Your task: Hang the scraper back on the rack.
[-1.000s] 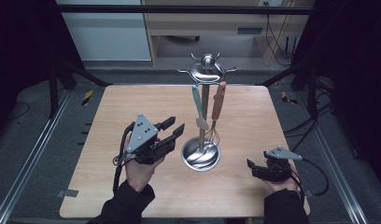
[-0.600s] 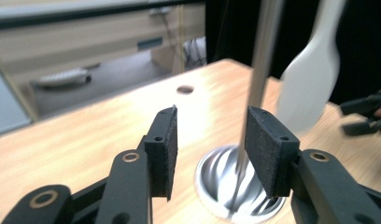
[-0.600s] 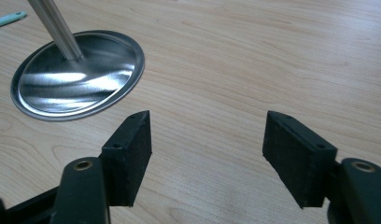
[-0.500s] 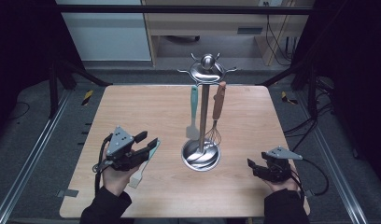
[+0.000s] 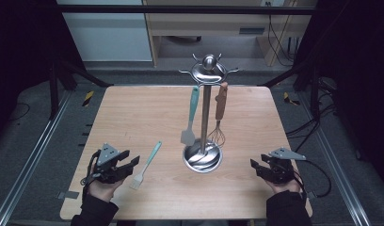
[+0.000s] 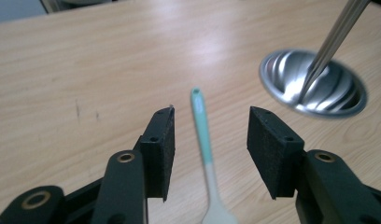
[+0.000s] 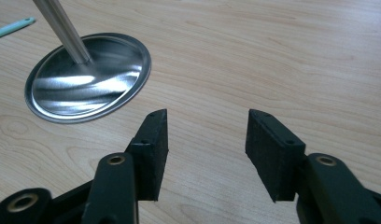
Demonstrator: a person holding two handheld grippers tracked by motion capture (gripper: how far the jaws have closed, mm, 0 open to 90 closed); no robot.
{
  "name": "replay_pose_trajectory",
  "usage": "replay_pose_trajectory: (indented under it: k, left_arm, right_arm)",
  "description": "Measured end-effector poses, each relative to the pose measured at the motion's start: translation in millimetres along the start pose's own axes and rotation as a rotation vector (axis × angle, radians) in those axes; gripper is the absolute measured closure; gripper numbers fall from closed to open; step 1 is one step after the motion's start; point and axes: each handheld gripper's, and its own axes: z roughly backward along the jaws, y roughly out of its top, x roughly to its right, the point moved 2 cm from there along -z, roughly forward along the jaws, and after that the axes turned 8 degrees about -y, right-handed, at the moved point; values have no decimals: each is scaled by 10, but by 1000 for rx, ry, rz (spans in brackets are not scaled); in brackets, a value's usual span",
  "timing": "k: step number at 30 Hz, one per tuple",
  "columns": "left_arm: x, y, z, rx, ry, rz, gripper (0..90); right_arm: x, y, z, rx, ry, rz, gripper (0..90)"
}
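**Teal brush lies free on the table between parted jaws**

At the near left corner of the wooden table [image 5: 148,113], the left gripper [image 5: 130,164] sits low over the boards in the person's left hand [image 5: 101,186], its jaws having just been opening. Between them, touching neither pad, lies a pastry brush [image 5: 146,164] with a teal handle and pale bristles, flat on the table and angled up toward the stand. In the left gripper view the handle [image 6: 202,128] runs up the middle of the gap, daylight on both sides, so the left gripper [image 6: 210,135] is released and the brush is let go.

Right of the brush stands a steel utensil stand [image 5: 204,117], its round base [image 5: 203,157] resting on the wood near the table's middle. A teal-handled spatula [image 5: 190,117] hangs on the left of its pole, and a wood-handled whisk [image 5: 220,115] on the right.

At the near right corner, the right gripper [image 5: 256,165] rests at the table edge in the right hand [image 5: 282,186]. Its jaws have just been closing, yet they stand apart with bare wood between them in the right gripper view [image 7: 207,135].
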Motion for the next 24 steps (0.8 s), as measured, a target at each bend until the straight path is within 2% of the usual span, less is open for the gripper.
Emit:
replay_pose_trajectory:
  k: [6, 10, 18, 19, 24]
  left_arm:
    - [-78, -94, -42, -19, 14, 13, 508]
    - [-110, -133, -72, -40, 20, 5, 507]
    - [-177, -164, -90, -44, 30, 30, 504]
    - [-181, -165, -89, -45, 30, 32, 504]
    - [-203, -165, -97, -43, 33, 45, 501]
  right_arm:
    - [-41, 65, 86, 49, 15, -11, 603]
    - [-64, 127, 141, 83, 40, -9, 689]
    - [-141, 268, 266, 149, 92, -5, 834]
    - [-159, 307, 299, 162, 105, 0, 892]
    - [-216, 394, 378, 207, 115, 8, 900]
